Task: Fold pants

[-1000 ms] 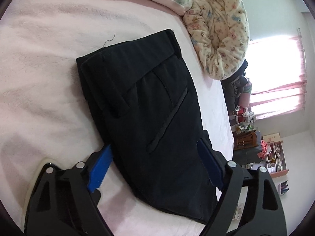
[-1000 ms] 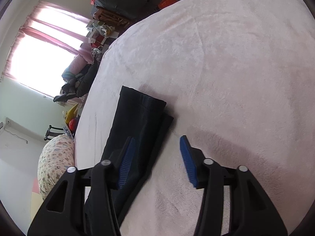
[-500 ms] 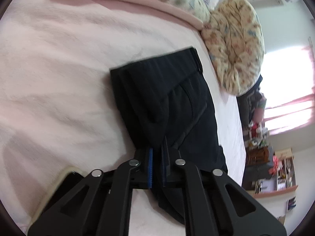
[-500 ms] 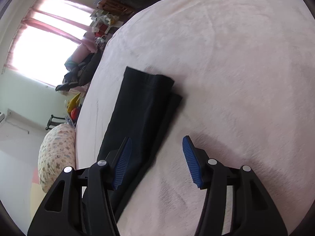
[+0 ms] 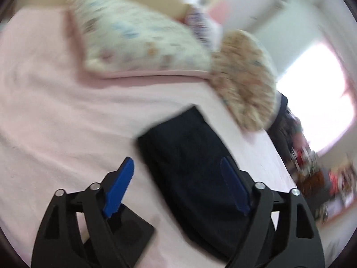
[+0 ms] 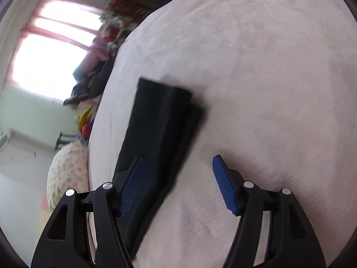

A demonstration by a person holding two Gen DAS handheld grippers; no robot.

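The black pants (image 5: 191, 163) lie folded lengthwise on the pink bed (image 5: 55, 116). In the left wrist view I see the waist end, blurred by motion. My left gripper (image 5: 178, 187) is open and empty, raised above this end, its right finger over the cloth. In the right wrist view the leg end of the pants (image 6: 160, 120) lies flat with its cuffs toward the bed's far side. My right gripper (image 6: 178, 183) is open and empty, its left finger over the cloth, its right over bare bed (image 6: 267, 89).
A floral pillow (image 5: 138, 42) and a round floral cushion (image 5: 245, 89) lie at the head of the bed beyond the waist end. A bright window (image 6: 49, 51), cluttered shelves (image 5: 323, 178) and a dark clothes pile (image 6: 93, 80) stand past the bed's edge.
My left gripper was shut on the pants half a second ago; it has opened, let go and pulled back and up. My right gripper stayed open and shifted slightly.
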